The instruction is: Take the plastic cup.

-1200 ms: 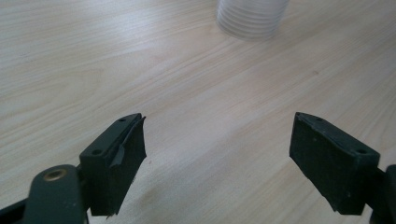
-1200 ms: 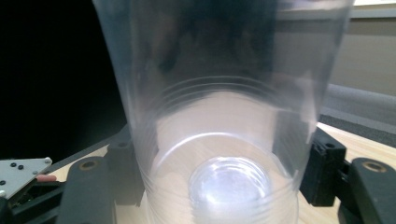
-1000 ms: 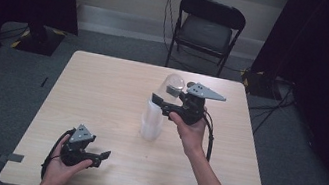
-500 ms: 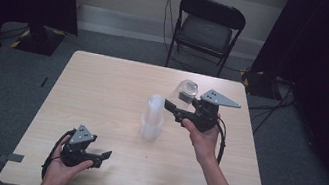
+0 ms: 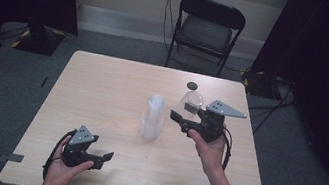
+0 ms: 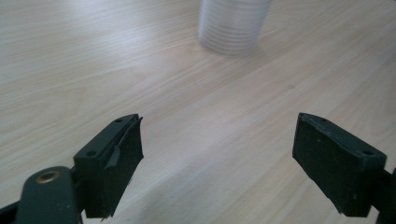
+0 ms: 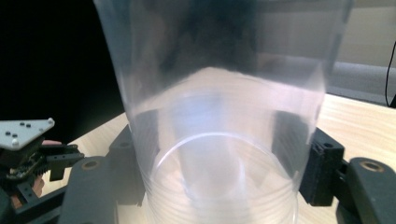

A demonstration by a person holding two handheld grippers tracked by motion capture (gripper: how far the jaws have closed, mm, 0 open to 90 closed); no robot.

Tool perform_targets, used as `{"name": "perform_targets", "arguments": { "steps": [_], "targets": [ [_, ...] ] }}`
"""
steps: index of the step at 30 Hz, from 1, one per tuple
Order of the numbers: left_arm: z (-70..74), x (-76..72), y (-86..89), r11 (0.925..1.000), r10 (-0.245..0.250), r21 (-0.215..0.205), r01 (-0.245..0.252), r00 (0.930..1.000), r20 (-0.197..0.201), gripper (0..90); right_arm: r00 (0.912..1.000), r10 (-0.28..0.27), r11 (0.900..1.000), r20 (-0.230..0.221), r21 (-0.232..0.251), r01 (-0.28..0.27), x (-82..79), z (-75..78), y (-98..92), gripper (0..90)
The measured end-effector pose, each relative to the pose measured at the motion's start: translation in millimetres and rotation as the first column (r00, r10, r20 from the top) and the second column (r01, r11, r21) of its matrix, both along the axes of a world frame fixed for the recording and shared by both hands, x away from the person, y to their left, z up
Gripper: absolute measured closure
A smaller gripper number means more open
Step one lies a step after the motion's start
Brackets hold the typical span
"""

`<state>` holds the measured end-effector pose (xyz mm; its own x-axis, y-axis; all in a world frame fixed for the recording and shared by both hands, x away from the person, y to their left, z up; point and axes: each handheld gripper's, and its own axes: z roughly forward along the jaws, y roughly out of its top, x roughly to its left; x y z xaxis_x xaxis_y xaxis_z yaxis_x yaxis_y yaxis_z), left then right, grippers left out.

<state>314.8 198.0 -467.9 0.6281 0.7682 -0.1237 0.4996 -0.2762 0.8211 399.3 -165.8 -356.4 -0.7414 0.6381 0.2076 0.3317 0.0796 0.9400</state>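
Clear plastic cup [image 7: 219, 116] clamped low on its wall between both black jaws of right gripper [image 5: 187, 120], one cup only, tapered, thin, see-through, faint ribs near the held end; lifted off the table, just right of the stack, tilted in high view [image 5: 190, 102]. Grey three-cornered plate on top of that gripper, cable trailing down past the forearm.

Stack of clear cups [image 5: 153, 118] standing upright near table centre, ribbed rims nested, count inside the stack not readable; also seen blurred at top of left gripper view [image 6: 233, 23]. Apart from the held cup, small gap between.

Left gripper [image 5: 103, 156] at near-left part of table, jaws spread wide, nothing between them, bare wood below in left gripper view [image 6: 217, 154]. Well apart from the stack.

One table [image 5: 103, 82], pale wood-grain top, rounded corners, smooth. Wide bare room on left half and far side; right gripper near the right edge, left gripper near the front edge.

One small dark round thing [image 5: 192, 85] on the far part of the table, kind unclear. One black folding chair [image 5: 208, 29] beyond the far edge, on grey carpet.
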Motion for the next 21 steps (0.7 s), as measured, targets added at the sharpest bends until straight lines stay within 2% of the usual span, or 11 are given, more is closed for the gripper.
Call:
{"name": "perform_targets", "arguments": {
  "steps": [1, 4, 7, 12, 14, 15, 17, 21],
  "targets": [
    [0.3, -0.4, -1.1, 0.9999, -0.003, 0.011, 0.003, 1.0, 0.006, 16.2, 1.0, 0.003, 1.0, -0.004, 0.004, -0.003, -1.4, -2.0, -0.7, 32.1],
    [0.4, 0.3, -4.0, 0.9999, -0.005, 0.01, 0.005, 1.0, 0.006, 16.0, 0.9997, 0.008, 1.0, -0.025, 0.008, -0.008, -5.1, -9.3, -2.4, 32.1],
    [0.9, 1.2, -6.3, 1.0, -0.006, -0.004, 0.006, 0.9999, 0.014, 15.8, 0.9989, 0.013, 1.0, -0.046, -0.001, -0.013, -8.4, -17.0, -3.0, 32.2],
    [3.6, 3.5, -11.1, 0.9997, -0.023, 0.001, 0.023, 0.9981, 0.057, 15.8, 0.9957, 0.014, 1.0, -0.091, 0.001, -0.014, -9.1, -26.5, -4.0, 32.2],
    [4.3, 4.1, -14.0, 0.9997, -0.023, -0.003, 0.023, 0.9977, 0.063, 15.8, 0.9941, 0.016, 1.0, -0.108, 0.001, -0.016, -10.0, -30.7, -3.5, 32.2],
    [4.8, 4.6, -15.1, 0.9996, -0.029, 0.005, 0.029, 0.9969, 0.073, 15.8, 0.9928, 0.02, 1.0, -0.118, 0.001, -0.02, -10.3, -32.5, -3.0, 32.3],
    [6.4, 4.8, -18.8, 0.9997, -0.024, -0.004, 0.024, 0.9973, 0.069, 16.7, 0.9905, 0.029, 1.0, -0.134, 0.006, -0.028, -10.9, -35.4, -1.4, 32.3],
    [13.0, 6.8, -24.9, 0.9997, -0.024, 0.003, 0.023, 0.9939, 0.107, 18.2, 0.9869, 0.053, 0.998, -0.152, 0.022, -0.05, -13.5, -37.4, 2.5, 32.3]
  ]
}}
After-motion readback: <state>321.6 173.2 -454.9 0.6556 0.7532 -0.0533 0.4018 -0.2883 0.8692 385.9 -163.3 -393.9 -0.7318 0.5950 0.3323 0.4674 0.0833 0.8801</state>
